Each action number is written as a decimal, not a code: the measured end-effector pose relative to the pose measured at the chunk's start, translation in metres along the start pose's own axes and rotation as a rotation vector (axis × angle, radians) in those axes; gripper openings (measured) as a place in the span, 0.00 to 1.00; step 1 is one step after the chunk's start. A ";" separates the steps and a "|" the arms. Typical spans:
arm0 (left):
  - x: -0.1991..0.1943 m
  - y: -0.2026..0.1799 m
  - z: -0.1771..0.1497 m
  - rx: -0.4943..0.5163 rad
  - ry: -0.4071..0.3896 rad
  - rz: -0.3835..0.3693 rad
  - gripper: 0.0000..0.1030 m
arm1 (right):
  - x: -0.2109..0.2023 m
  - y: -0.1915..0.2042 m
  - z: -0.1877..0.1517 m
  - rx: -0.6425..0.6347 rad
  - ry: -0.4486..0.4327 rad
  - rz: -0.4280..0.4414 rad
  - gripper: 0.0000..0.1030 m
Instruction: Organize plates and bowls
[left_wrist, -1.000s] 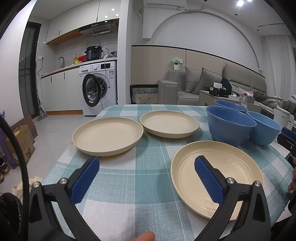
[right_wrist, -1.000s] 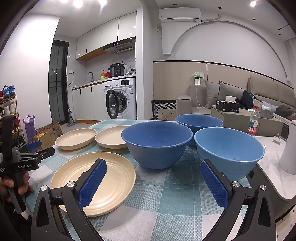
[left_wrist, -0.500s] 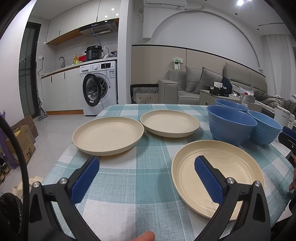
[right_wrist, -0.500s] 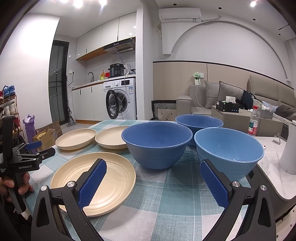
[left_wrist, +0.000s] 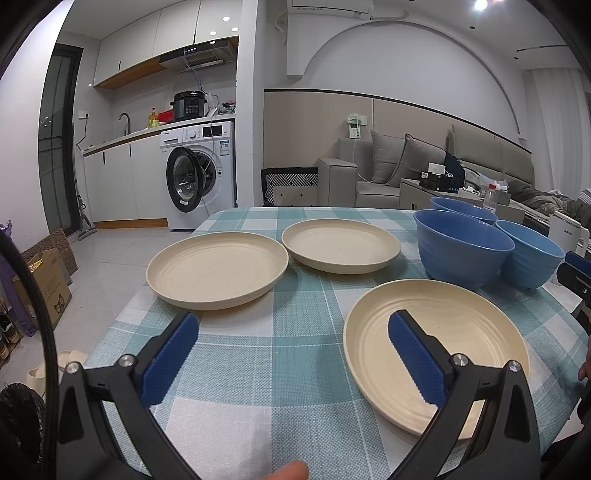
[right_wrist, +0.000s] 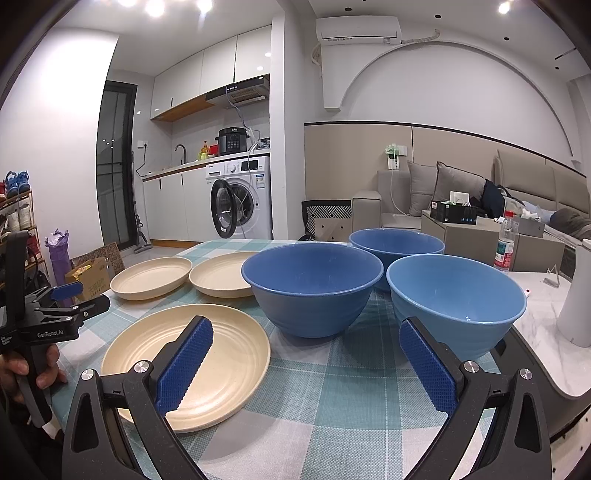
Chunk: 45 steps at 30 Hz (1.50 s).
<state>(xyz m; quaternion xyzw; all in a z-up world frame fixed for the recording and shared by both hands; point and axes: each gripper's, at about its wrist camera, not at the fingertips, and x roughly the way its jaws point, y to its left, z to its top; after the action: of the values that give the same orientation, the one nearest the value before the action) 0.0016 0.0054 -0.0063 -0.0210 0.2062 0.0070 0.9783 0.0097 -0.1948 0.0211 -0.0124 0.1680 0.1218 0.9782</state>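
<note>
Three cream plates lie on the checked tablecloth: a near plate (left_wrist: 436, 350) (right_wrist: 184, 365), a left plate (left_wrist: 217, 268) (right_wrist: 150, 277) and a far plate (left_wrist: 340, 245) (right_wrist: 221, 274). Three blue bowls stand to the right: a middle bowl (left_wrist: 461, 249) (right_wrist: 312, 291), a far bowl (left_wrist: 463, 209) (right_wrist: 397, 245) and a near right bowl (left_wrist: 532, 254) (right_wrist: 456, 299). My left gripper (left_wrist: 293, 350) is open and empty, its right finger over the near plate. My right gripper (right_wrist: 304, 363) is open and empty before the bowls.
The table's (left_wrist: 258, 369) near and left edges drop to the floor. A white marble counter (right_wrist: 546, 317) with a white appliance (right_wrist: 580, 295) and a water bottle (right_wrist: 505, 243) adjoins the right side. A washing machine (left_wrist: 201, 177) and a sofa (left_wrist: 406, 166) stand behind.
The left wrist view has shifted slightly, with the plates and bowls a little lower and farther. The right gripper has not moved.
</note>
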 end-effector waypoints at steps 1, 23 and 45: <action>0.000 0.000 0.000 0.000 0.000 0.000 1.00 | 0.000 0.001 0.000 0.001 0.000 0.000 1.00; 0.000 0.000 0.000 -0.001 0.001 0.001 1.00 | -0.001 0.001 -0.001 0.001 0.001 0.004 1.00; 0.002 -0.002 0.001 -0.005 -0.002 0.006 1.00 | -0.003 0.002 -0.003 -0.005 0.002 0.004 1.00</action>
<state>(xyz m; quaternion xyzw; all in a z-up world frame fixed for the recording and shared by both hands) 0.0041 0.0030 -0.0066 -0.0227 0.2051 0.0105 0.9784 0.0058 -0.1933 0.0193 -0.0146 0.1689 0.1242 0.9777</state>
